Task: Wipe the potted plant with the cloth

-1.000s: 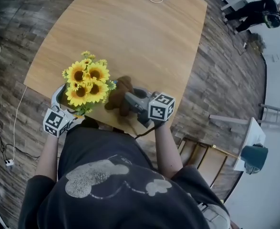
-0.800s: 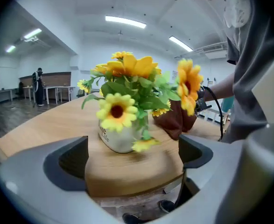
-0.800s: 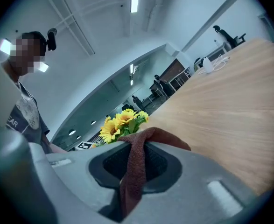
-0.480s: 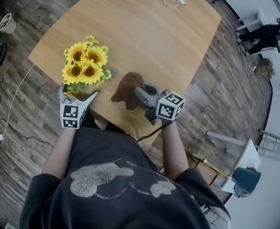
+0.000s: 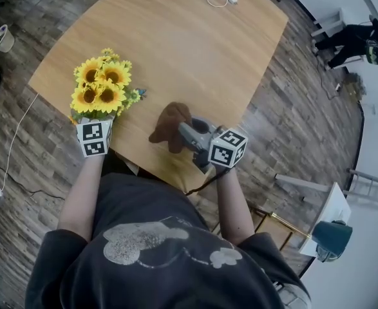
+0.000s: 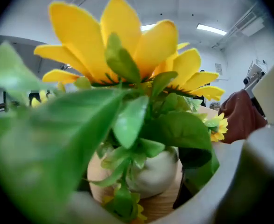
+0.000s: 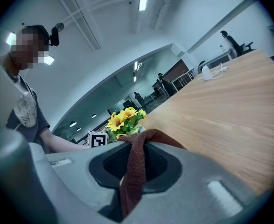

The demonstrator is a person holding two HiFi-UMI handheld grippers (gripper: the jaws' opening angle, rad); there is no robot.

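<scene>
At the near-left corner of the light wooden surface: yellow-sunflower potted plant in round white pot, between the parted jaws of our left gripper. To its right, not touching: rust-brown woven cloth, clamped in the jaws of our right gripper; we judge a leftward reach.

Your left tool and grey right tool carry black-and-white square-patterned cubes; the potted plant at the left tool has yellow petals, green leaves and a whitish pot; the cloth in the right tool is rust-brown, the tabletop under it pale wood-grain
</scene>
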